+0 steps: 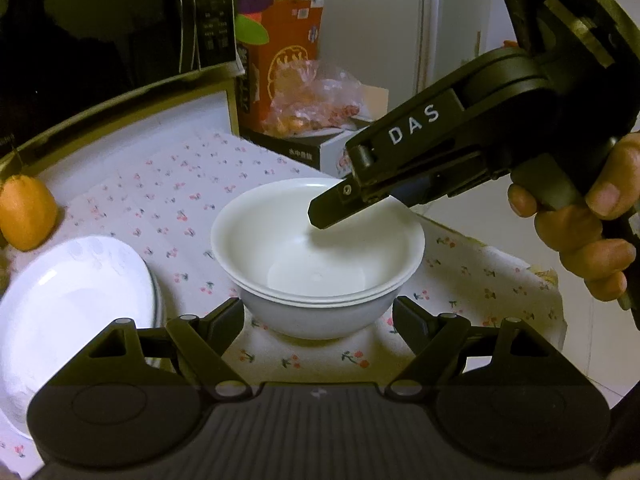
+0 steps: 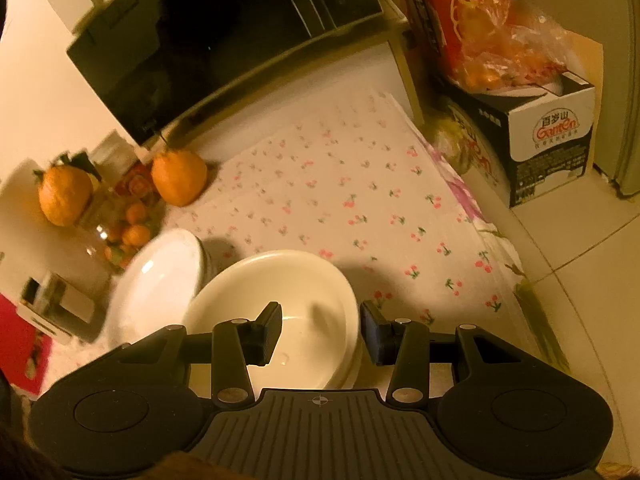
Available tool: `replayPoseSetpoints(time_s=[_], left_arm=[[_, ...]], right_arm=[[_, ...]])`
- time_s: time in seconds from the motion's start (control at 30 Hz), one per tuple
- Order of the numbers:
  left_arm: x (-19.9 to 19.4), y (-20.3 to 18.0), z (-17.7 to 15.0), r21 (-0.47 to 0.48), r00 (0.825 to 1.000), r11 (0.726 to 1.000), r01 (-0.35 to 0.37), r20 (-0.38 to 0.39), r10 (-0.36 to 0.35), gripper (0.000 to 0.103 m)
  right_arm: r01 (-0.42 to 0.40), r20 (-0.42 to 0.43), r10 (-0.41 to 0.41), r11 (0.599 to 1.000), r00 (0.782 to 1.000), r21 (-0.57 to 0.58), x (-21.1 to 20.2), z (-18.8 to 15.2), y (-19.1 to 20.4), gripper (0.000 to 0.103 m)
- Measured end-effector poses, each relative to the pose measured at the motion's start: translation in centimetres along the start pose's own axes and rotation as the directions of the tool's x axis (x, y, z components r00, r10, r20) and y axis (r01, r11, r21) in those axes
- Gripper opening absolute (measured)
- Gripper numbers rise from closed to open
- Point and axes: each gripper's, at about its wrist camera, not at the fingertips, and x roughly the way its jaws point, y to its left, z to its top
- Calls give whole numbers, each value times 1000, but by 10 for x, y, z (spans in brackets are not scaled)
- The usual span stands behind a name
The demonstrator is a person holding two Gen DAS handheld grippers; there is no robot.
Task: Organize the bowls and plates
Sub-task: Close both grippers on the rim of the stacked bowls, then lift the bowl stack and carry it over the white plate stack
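My left gripper (image 1: 318, 314), jaws apart, flanks the stacked bowls (image 1: 318, 256). My right gripper (image 2: 320, 332) straddles their rim, unclamped. Plates (image 1: 72, 312) just left; orange (image 1: 26, 212) beyond.

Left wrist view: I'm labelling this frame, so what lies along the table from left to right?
Orange fruit → stack of white plates → nested white bowls on the cherry-print cloth → the right hand-held gripper, its tip over the bowls' rim → the hand holding it.
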Motion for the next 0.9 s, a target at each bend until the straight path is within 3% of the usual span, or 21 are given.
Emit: replayPoseSetpoints(time_s=[0.47,0.9], left_arm=[[-35,25,9,-38,999,999,-35,40,37,79],[-54,67,8,-87,995,992,-91,43,95,79]], right_arm=[[-109,54,108,994,993,17,-9,17,33,42],[-187,48,185,982,981,28,17,25,79,42]])
